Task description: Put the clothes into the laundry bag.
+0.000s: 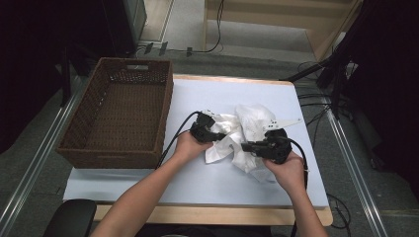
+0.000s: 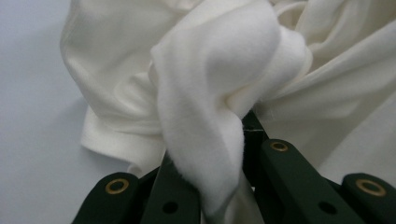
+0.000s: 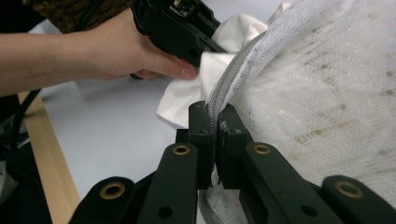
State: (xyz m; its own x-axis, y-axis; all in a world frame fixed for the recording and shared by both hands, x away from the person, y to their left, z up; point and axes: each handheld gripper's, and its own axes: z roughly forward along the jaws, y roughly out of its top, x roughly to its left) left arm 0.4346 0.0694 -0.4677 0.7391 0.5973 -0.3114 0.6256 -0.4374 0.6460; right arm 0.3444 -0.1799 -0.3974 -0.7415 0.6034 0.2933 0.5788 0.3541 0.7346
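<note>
The white cloth [image 1: 232, 136] lies crumpled in the middle of the worktop [image 1: 148, 182], to the right of the empty wicker basket [image 1: 116, 116]. The left tool [image 2: 205, 186] is pinching a soft fold of the cloth. The right tool [image 3: 215, 140], jaws pressed together, grips the zipped edge of a white mesh bag [image 3: 327, 93] bundled with the cloth. Holding each piece in a separate tool probably lets the person pull cloth and bag apart.

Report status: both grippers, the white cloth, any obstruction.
Left gripper shut on soft white cloth. Right gripper shut on white mesh bag's zipper edge. Brown wicker basket stands aside, nothing blocking.
</note>
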